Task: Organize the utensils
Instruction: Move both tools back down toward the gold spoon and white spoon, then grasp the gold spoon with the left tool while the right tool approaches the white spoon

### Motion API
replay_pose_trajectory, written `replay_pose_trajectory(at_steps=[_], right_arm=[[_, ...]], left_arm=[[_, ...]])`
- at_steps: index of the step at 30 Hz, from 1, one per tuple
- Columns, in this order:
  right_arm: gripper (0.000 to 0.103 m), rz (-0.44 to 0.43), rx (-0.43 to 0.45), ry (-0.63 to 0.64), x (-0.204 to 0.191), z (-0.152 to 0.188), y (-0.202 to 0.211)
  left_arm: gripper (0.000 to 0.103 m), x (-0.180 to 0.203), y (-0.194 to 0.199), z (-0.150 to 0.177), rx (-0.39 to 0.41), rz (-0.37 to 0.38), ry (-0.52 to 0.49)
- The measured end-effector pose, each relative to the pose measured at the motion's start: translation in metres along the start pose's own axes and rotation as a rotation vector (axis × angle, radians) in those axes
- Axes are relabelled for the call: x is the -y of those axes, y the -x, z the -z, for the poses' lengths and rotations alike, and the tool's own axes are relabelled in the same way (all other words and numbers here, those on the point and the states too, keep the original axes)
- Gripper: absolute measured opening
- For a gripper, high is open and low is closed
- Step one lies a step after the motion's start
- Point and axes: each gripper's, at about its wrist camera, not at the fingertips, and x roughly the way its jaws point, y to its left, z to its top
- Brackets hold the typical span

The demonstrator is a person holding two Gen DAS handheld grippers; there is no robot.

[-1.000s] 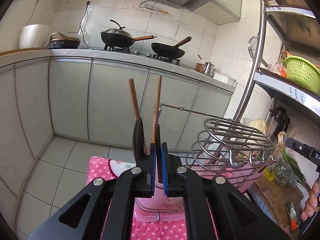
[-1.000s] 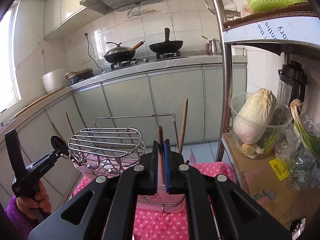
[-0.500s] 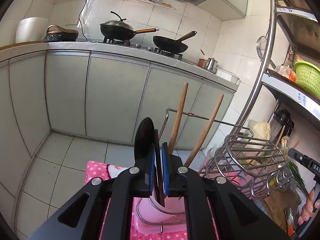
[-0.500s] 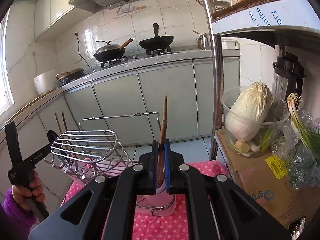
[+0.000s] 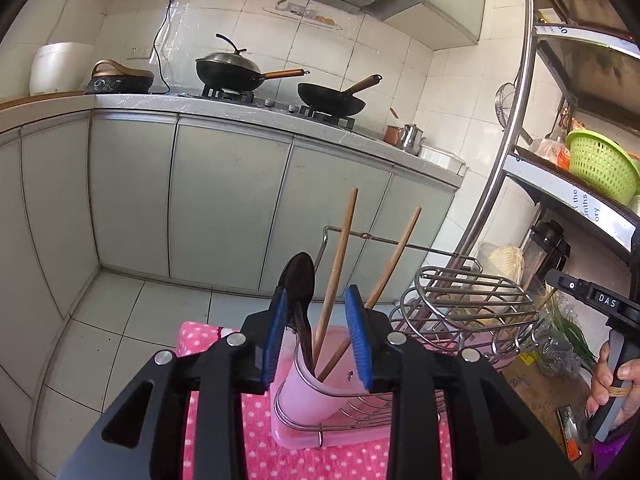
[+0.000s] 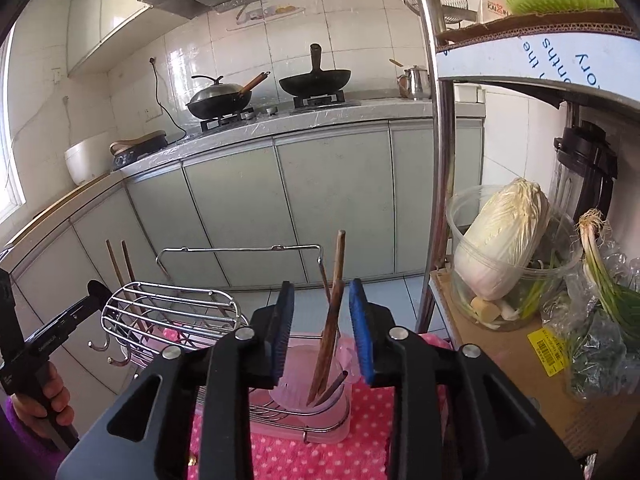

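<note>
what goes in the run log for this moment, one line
left gripper: opening, spoon released | right gripper: opening, chopsticks released | both in pink cup

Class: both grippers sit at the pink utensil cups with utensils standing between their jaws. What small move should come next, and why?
Probably draw both grippers straight back. The left gripper and right gripper jaws are opening, and the dark spoon and wooden chopsticks already stand in their pink cups.

At the right edge of the left wrist view, "DAS" stands in white on the black gripper handle [image 5: 604, 302]. The shelf edge strip [image 6: 560, 60], upper right, shows upside-down print, perhaps "the" and "onths". A white box [image 6: 494, 8], top right, reads "KAI".
</note>
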Motion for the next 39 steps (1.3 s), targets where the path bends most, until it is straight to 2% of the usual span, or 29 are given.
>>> replay_pose_trajectory(at_steps=[7,13,17,22,29,33,39], right_arm=[[0.030,0.027,0.069,-0.022,0.001,0.008,0.042],[0.030,0.007,0.102,-0.049,-0.006,0.034,0.076],[0.030,-0.035,0.033,-0.056,-0.015,0.062,0.075],[0.030,-0.079,-0.112,-0.051,-0.027,0.106,0.053],[0.030,-0.155,-0.335,-0.095,-0.031,0.167,0.018],[0.030,-0.177,-0.395,-0.123,-0.027,0.186,0.009],[0.030,-0.182,-0.427,-0.130,-0.024,0.199,0.005]], left_arm=[[0.029,0.002,0.026,0.009,0.005,0.026,-0.012],[0.029,0.000,0.038,0.026,-0.034,0.046,-0.013],[0.029,-0.002,0.038,0.045,-0.095,0.037,-0.016],[0.029,-0.007,0.029,0.075,-0.204,0.025,0.003],[0.029,-0.006,0.001,0.118,-0.438,0.070,0.044],[0.029,0.005,-0.024,0.142,-0.581,0.078,0.007],[0.029,0.020,-0.049,0.169,-0.680,0.025,-0.103]])
